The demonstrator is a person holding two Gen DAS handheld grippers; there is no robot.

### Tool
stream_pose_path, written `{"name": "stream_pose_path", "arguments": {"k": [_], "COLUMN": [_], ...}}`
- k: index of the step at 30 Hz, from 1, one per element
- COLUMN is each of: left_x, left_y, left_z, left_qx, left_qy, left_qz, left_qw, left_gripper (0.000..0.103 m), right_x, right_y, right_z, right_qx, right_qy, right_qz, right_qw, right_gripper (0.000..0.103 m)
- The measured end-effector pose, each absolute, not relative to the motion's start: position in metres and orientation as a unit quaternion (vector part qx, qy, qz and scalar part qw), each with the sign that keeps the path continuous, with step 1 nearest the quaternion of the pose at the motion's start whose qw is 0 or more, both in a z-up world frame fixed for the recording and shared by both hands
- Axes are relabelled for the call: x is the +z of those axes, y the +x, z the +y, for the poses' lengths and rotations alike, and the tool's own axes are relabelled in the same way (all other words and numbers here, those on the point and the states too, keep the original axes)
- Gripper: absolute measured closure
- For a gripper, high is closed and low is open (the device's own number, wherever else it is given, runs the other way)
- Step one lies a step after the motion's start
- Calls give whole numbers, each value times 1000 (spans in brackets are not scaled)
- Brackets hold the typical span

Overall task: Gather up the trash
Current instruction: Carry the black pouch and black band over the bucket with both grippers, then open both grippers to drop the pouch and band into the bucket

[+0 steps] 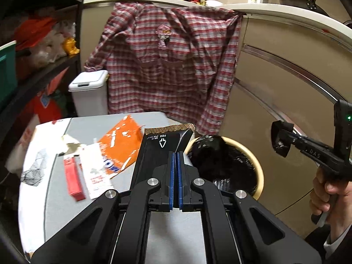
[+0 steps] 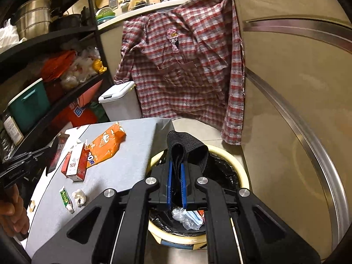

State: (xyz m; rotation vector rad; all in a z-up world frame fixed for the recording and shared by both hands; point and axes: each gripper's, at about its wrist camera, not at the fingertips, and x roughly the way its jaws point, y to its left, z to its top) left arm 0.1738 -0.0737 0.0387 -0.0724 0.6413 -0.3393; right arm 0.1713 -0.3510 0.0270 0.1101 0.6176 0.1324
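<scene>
A flat black foil packet with gold trim (image 1: 162,145) stands upright — a folded black elastic band (image 2: 187,151) hangs over the cream, black-lined round bin (image 2: 242,176).

Your grippers are black, with blue finger pads (image 1: 172,176) and silver screws; your bare right hand (image 1: 325,194) shows a dark sleeve.

Orange wrapper (image 2: 105,147), black band (image 2: 187,147) (ribbed), red-checked shirt (image 2: 187,66).

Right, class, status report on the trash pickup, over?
Left gripper shut on black packet. Right gripper shut on black strap, over bin. Orange wrapper on table.
</scene>
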Motion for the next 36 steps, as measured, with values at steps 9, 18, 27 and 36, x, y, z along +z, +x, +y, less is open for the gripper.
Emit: {"name": "stream_pose_path", "arguments": {"k": [9, 18, 27, 36], "left_x": [37, 34, 24, 12], "left_y": [191, 202, 215, 232], "left_z": [-118, -147, -171, -186], "left_qx": [-182, -197, -212, -217], "left_qy": [-30, -20, -11, -7], "left_qz": [320, 327, 337, 351], "left_qw": [929, 924, 917, 911], "left_gripper": [100, 100, 100, 100], "right_x": [24, 24, 23, 18], "right_y": [178, 186, 190, 197], "right_z": [-361, -369, -372, -373], "right_qx": [53, 46, 44, 43], "right_qy": [60, 69, 72, 75], "right_qz": [306, 306, 308, 316], "right_qw": [949, 948, 948, 945], "right_gripper": [96, 96, 96, 96]}}
